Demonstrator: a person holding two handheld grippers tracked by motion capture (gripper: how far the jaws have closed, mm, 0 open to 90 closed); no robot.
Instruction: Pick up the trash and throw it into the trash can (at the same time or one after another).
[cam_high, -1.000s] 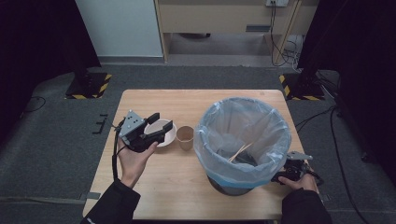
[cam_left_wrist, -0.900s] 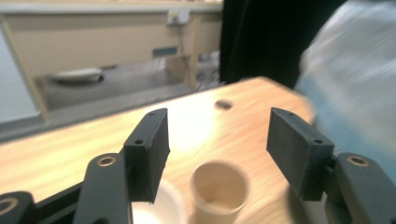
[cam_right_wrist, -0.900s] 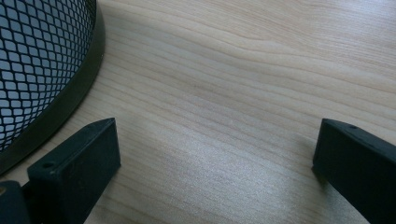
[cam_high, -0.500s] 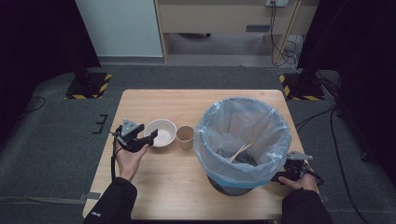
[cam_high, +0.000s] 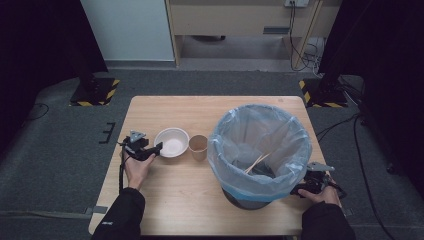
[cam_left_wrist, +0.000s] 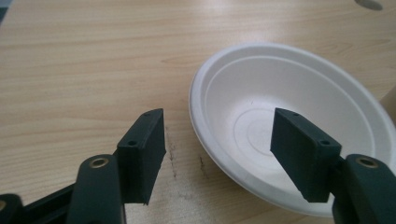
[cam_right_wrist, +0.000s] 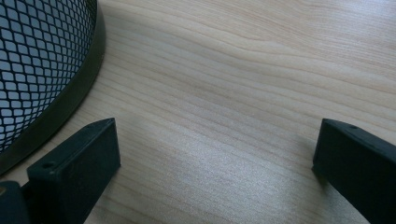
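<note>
A white paper bowl lies on the wooden table, with a brown paper cup just to its right. My left gripper is low at the bowl's near rim and open; one jaw is outside the rim over the wood, the other over the bowl's inside. A black mesh bin lined with a blue bag stands to the right, with thin wooden sticks inside. My right gripper rests open on the table beside the bin's base, holding nothing.
The table edge runs close to both hands at the front. Past the far edge lies grey floor with black stand bases marked in yellow stripes, and cables at the back right.
My left gripper has dropped from above the bowl down to table level at the bowl's left rim. The right gripper has stayed beside the bin.
</note>
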